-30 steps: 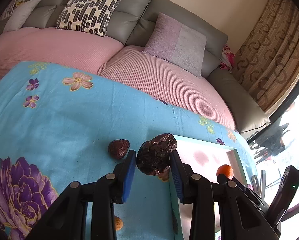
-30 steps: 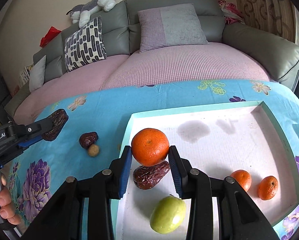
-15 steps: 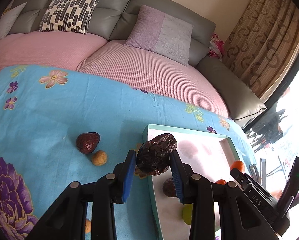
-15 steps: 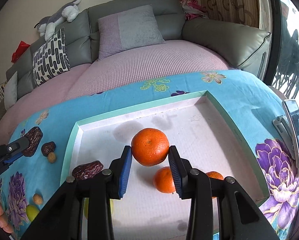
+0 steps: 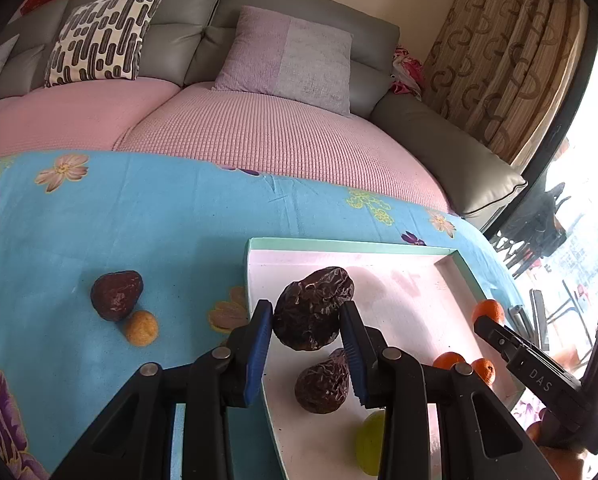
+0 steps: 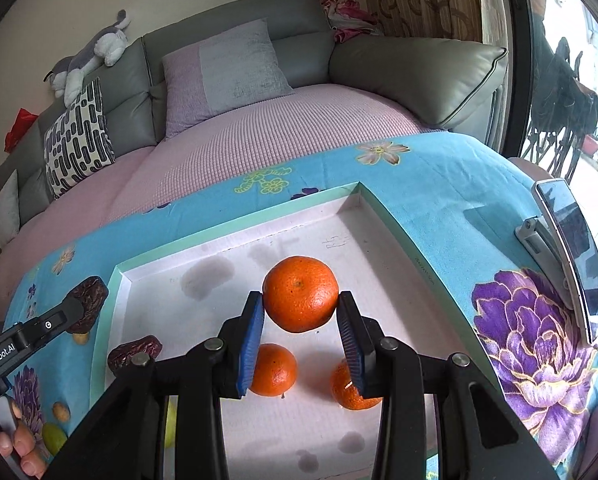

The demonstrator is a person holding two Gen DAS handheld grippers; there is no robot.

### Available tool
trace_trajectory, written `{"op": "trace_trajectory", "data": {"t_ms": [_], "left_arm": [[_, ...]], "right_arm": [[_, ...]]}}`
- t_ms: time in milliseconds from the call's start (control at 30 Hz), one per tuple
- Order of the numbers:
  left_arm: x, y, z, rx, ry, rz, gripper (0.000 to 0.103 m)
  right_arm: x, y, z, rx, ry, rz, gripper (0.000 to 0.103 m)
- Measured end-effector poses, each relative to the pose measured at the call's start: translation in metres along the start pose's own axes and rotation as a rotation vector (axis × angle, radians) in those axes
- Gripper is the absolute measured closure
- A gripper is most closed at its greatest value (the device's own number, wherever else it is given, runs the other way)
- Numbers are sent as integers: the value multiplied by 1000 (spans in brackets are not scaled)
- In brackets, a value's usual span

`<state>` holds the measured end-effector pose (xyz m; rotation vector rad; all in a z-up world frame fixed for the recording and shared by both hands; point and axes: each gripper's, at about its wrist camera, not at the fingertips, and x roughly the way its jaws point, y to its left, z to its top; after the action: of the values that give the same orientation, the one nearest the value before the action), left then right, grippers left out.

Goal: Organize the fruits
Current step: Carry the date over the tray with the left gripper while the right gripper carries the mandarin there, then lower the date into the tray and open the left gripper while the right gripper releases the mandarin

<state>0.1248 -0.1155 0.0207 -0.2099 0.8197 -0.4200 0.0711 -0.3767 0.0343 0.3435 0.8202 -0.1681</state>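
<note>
My left gripper (image 5: pixel 308 330) pinches a wrinkled date (image 5: pixel 314 313) above the tray (image 5: pixel 351 245) (near its left rim); my right gripper's (image 6: pixel 301 324) jaws clamp a mandarin (image 6: pixel 300 293) over two others.

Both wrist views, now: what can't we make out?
- Left wrist: green fruit mostly hidden behind the left tool finger; its kind is unclear.
- Left wrist: small oranges at the tray far side partly covered by the right tool's body.
- Right wrist: one orange half hidden behind the right tool finger.
- Right wrist: date in the left tool partly blocked by its finger.
</note>
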Motion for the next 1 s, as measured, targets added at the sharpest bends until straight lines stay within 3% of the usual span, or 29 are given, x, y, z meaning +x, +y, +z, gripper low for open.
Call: {"op": "trace_trajectory", "data": {"t_ms": [233,433,733,1000], "left_arm": [[11,-8,-4,33,23,21,66],[18,-12,-5,61,69,91,66],[29,-17,-12,77,133,128,66],[30,-18,-14,89,144,140,66]], "right_arm": [[9,-3,0,-8,3,-15,64],[15,-5,0,-27,24,-70,64],[20,-4,1,-57,82,-113,64],[28,-7,-4,-54,129,-119,64]]}}
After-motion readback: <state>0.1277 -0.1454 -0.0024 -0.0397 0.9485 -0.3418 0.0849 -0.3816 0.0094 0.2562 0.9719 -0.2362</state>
